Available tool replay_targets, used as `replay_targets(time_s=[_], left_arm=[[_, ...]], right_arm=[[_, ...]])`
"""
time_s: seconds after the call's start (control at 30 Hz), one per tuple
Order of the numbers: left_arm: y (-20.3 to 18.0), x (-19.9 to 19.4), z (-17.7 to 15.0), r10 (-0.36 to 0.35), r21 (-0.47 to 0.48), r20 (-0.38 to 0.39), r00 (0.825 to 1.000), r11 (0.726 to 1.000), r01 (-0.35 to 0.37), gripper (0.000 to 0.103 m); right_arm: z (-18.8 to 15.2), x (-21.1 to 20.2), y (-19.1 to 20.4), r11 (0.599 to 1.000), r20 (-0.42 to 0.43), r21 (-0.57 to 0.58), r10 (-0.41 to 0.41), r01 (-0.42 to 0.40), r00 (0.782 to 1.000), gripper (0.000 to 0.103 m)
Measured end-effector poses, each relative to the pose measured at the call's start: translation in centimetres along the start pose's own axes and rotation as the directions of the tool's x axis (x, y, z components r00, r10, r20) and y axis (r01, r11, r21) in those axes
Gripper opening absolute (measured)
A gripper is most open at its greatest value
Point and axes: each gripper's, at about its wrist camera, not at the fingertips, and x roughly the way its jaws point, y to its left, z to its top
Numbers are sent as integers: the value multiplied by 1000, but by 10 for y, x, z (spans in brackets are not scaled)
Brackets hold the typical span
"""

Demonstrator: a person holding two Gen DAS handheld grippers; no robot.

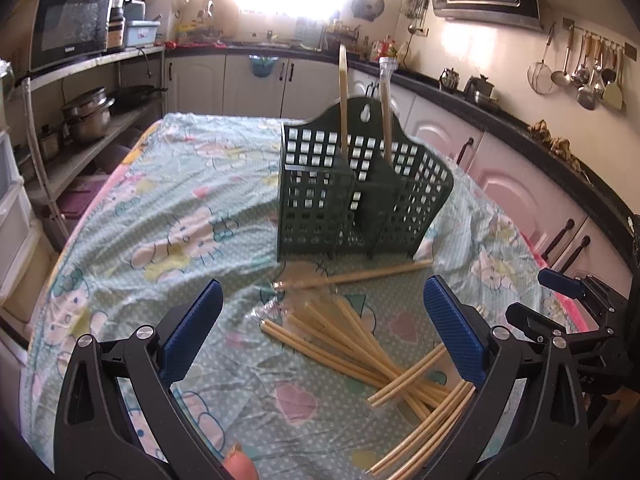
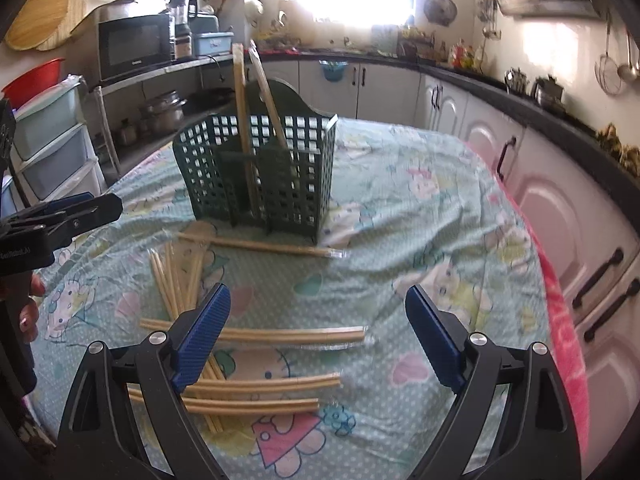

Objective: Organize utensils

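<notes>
- Both your claws are spread wide and hold nothing: left claw point(image 1: 322, 336), right claw point(image 2: 318, 336).
- The pale wooden chopsticks point(image 2: 260, 336) lie loose on the table's patterned cloth point(image 2: 400, 208), in front of the dark green perforated plastic holder point(image 2: 260, 176).
- Nearest the right claw, their long axes run crosswise between its fingers, just below.

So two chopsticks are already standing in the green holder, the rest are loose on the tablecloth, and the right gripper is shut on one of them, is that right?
Not quite. The right gripper is open and holds nothing, its jaws wide apart above the loose chopsticks, as the right wrist view shows. The rest stands: two chopsticks are upright in the green holder, the others lie on the tablecloth.
</notes>
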Motion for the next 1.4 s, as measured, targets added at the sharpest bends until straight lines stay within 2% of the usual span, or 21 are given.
replay_targets(time_s=[0.2, 0.37, 0.43, 0.6, 0.67, 0.77, 0.87, 1.03, 1.1, 1.17, 1.2, 1.3, 1.4], left_arm=[[-1, 19, -11, -11, -13, -68, 998, 1000, 10, 93], [4, 38, -15, -54, -61, -140, 989, 997, 46, 92], [9, 46, -15, -81, -96, -169, 982, 993, 65, 82], [22, 65, -13, -122, -175, -229, 966, 981, 83, 63], [27, 73, -13, -131, -200, -248, 960, 976, 82, 60], [33, 84, -12, -153, -239, -269, 951, 967, 88, 51], [37, 90, -12, -170, -264, -279, 945, 960, 95, 41], [42, 96, -8, -185, -289, -279, 942, 952, 101, 32], [46, 98, -6, -189, -299, -282, 941, 949, 101, 24], [49, 100, -6, -197, -310, -287, 938, 945, 103, 20], [50, 100, -6, -200, -312, -287, 937, 944, 106, 15], [52, 100, -6, -221, -319, -291, 931, 940, 123, 10], [53, 98, -5, -236, -321, -283, 930, 937, 140, 7]], right_arm=[[-10, 15, -6, 997, -86, 80, 16, -10, 996, 85], [-15, 34, -17, 979, -177, 200, 67, -31, 982, 73], [-17, 45, -23, 961, -220, 274, 109, -46, 969, 70], [-18, 64, -30, 936, -277, 350, 138, -34, 951, 63], [-16, 68, -33, 927, -277, 375, 142, -29, 950, 63], [-12, 73, -35, 912, -273, 410, 152, -28, 950, 60], [-8, 79, -41, 891, -270, 454, 160, -21, 950, 51], [-4, 87, -58, 852, -260, 523, 181, -19, 948, 34], [-4, 89, -66, 835, -258, 550, 196, -23, 946, 27], [-3, 91, -71, 818, -254, 574, 212, -29, 944, 22], [-3, 92, -75, 808, -251, 589, 224, -35, 942, 20], [-4, 94, -82, 790, -243, 612, 242, -46, 939, 14], [-2, 94, -85, 781, -229, 621, 254, -60, 940, 12]])
